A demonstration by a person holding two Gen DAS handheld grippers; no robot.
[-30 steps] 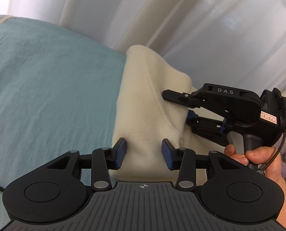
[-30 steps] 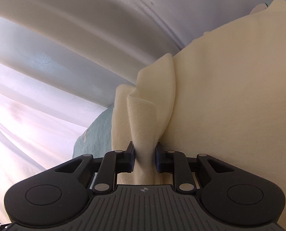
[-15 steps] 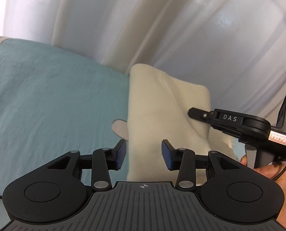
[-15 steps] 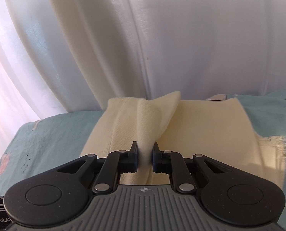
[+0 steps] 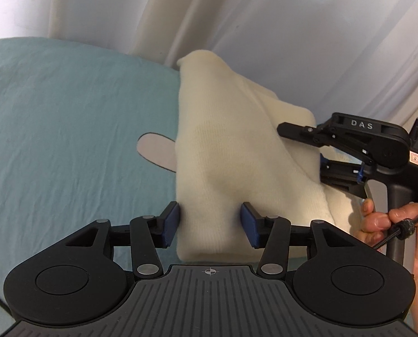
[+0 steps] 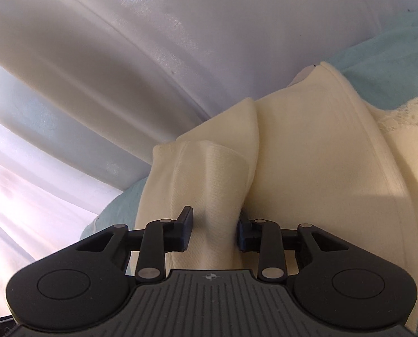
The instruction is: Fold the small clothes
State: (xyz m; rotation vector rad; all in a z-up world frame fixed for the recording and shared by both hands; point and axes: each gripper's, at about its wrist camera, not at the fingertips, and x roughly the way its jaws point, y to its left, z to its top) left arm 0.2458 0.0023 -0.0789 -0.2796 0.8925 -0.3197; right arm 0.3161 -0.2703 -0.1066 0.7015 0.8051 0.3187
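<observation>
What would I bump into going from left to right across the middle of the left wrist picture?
Blue sheet → grey oval patch → cream cloth → right hand-held gripper → the person's hand holding its handle.

Cloth: your cream knitted garment (image 5: 231,151) lies folded on the teal bedsheet (image 5: 68,129), running from near to far.
Left gripper: your left gripper (image 5: 209,224) has just been opening; its blue pads flank the garment's near end.
Right gripper: at right, your right gripper (image 5: 318,154), black, reaches into the garment's right edge, your hand (image 5: 400,236) on its handle.
Backdrop: white curtain (image 5: 237,22) hangs beyond.
</observation>
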